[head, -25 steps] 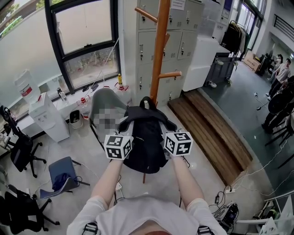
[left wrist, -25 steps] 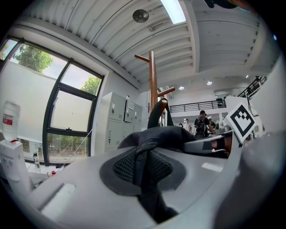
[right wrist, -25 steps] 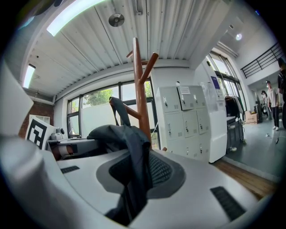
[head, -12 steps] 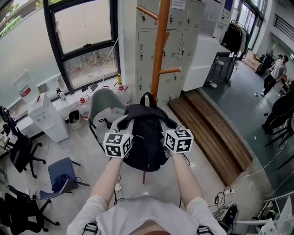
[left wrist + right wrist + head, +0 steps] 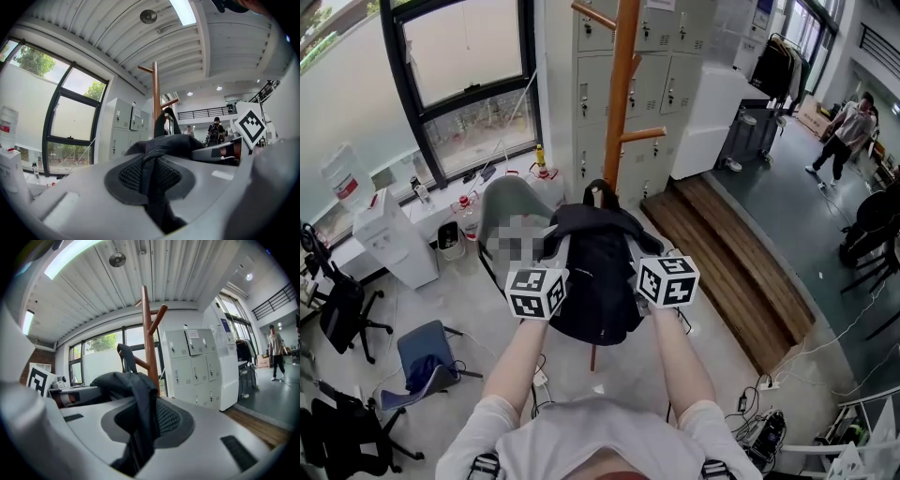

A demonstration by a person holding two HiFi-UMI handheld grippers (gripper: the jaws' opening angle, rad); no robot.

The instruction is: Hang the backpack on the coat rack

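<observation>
A black backpack [image 5: 598, 281] hangs in the air between my two grippers, in front of the wooden coat rack [image 5: 622, 84]. My left gripper [image 5: 557, 247] is shut on the fabric of its left shoulder part [image 5: 151, 174]. On the other side my right gripper [image 5: 645, 251] is shut on the right shoulder fabric [image 5: 140, 425]. The bag's top loop [image 5: 598, 192] stands up toward the rack pole [image 5: 155, 101], below the rack's lower peg [image 5: 645, 135]. Both gripper views show the pole [image 5: 147, 333] straight ahead beyond the bag.
Grey lockers [image 5: 666, 56] stand right behind the rack. A grey chair [image 5: 511, 202] is left of the bag and a wooden step [image 5: 722, 253] to the right. A water dispenser [image 5: 389, 239] and a blue chair [image 5: 427, 352] stand at the left. A person [image 5: 844, 122] walks far right.
Both grippers have carried the backpack a little upward and toward the rack. The person in the far right background has walked on.
</observation>
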